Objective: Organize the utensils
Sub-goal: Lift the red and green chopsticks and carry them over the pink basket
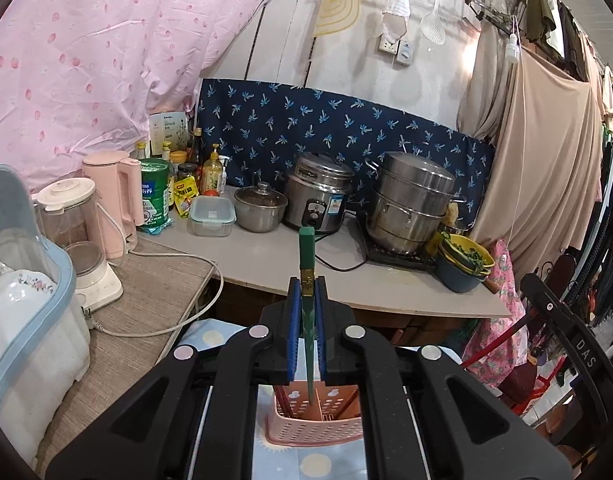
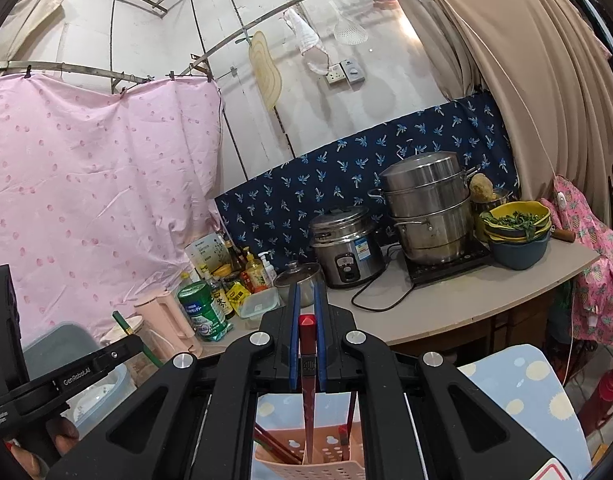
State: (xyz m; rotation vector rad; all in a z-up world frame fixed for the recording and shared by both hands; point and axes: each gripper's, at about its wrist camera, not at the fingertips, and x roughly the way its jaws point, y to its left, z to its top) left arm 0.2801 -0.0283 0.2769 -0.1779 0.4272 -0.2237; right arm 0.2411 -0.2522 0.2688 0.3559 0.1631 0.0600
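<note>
My left gripper [image 1: 307, 284] is shut on a green chopstick [image 1: 306, 248]. The chopstick stands upright, and its thin tip points down into the pink perforated utensil holder [image 1: 318, 432] below. My right gripper [image 2: 306, 292] is shut on a red chopstick [image 2: 307, 336], also upright, whose tip reaches into the same pink holder [image 2: 306, 470]. Other red chopsticks [image 2: 276, 446] lean inside the holder. In the right wrist view the left gripper [image 2: 118, 344] shows at the left with a hand under it. The right gripper's black body [image 1: 566, 340] is at the right edge of the left wrist view.
The holder stands on a pale blue dotted cloth [image 2: 522, 384]. Behind it, a counter [image 1: 266, 256] carries a rice cooker [image 1: 318, 196], a steamer pot [image 1: 410, 200], a small lidded pot [image 1: 260, 208], bottles, a pink kettle [image 1: 114, 200] and stacked bowls [image 1: 464, 264]. A blue-rimmed dish box [image 1: 30, 300] is at the left.
</note>
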